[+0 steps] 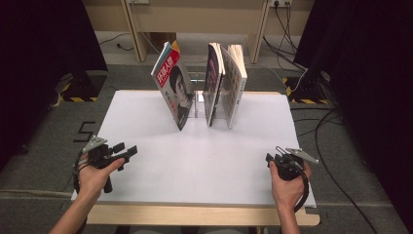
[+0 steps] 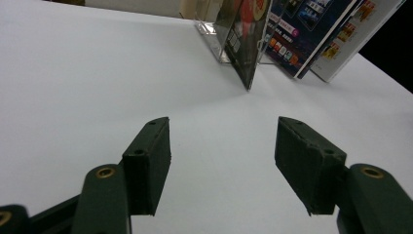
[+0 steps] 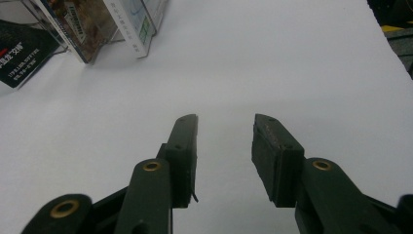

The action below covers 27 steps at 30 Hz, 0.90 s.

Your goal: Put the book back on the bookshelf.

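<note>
Both hands rest low on the white table (image 1: 204, 165): left gripper (image 1: 127, 152) at eight o'clock, right gripper (image 1: 271, 158) at four, jaws parted, empty; magazines (image 1: 175, 90) stand at twelve.

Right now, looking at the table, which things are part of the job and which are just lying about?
Part of the job:
- left tongs, open, nothing between them
- right tongs, open, nothing between them
- leaning magazine
- two upright books
- clear stand

Just lying about:
- floor cables
- wooden frame behind the table
</note>
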Each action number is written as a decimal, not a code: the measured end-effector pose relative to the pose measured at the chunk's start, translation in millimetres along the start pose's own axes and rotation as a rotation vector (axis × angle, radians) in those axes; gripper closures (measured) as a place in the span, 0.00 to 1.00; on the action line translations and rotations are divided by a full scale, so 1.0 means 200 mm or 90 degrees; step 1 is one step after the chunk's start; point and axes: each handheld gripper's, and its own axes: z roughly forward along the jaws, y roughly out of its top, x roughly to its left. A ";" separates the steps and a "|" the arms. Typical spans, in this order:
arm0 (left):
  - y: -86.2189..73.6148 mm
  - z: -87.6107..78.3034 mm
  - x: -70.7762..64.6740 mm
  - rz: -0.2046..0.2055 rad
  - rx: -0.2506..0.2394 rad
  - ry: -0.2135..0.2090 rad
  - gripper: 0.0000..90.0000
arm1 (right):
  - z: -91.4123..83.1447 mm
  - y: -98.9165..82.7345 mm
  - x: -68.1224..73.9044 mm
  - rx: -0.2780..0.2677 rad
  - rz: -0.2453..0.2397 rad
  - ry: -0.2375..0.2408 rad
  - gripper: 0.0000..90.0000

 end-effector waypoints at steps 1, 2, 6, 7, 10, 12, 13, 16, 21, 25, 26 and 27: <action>-0.01 0.00 0.01 -0.001 0.001 0.002 0.42 | 0.00 0.00 0.00 0.000 0.000 0.000 0.69; -0.02 -0.01 0.01 -0.001 0.003 0.002 0.42 | 0.00 0.00 0.00 0.000 -0.001 -0.001 0.69; -0.07 -0.02 0.04 -0.007 0.006 0.017 0.42 | 0.00 0.00 0.00 0.001 -0.002 -0.002 0.69; -0.08 -0.02 0.05 -0.009 0.006 0.018 0.42 | 0.00 0.00 0.00 0.000 -0.002 -0.002 0.69; -0.12 -0.03 0.07 -0.014 0.011 0.024 0.42 | 0.00 0.00 0.00 0.001 -0.004 -0.002 0.69; -0.13 -0.04 0.09 -0.015 0.012 0.029 0.42 | 0.00 0.00 0.00 0.001 -0.001 -0.003 0.69; -0.14 -0.04 0.09 -0.015 0.012 0.033 0.42 | 0.01 0.00 0.00 0.001 -0.001 -0.004 0.69; -0.16 -0.05 0.12 -0.012 0.013 0.042 0.42 | 0.01 -0.01 0.00 0.001 -0.003 -0.005 0.69; -0.20 -0.05 0.15 -0.012 0.013 0.053 0.42 | 0.01 -0.01 0.00 0.005 -0.004 -0.004 0.69; -0.23 -0.06 0.18 -0.010 0.015 0.067 0.42 | 0.02 -0.01 0.00 0.009 -0.001 -0.005 0.69; -0.24 -0.06 0.19 -0.008 0.014 0.073 0.42 | 0.02 -0.01 0.00 0.008 -0.004 -0.005 0.69; -0.24 -0.07 0.20 -0.007 0.014 0.076 0.42 | 0.02 -0.02 0.00 0.008 -0.004 -0.006 0.69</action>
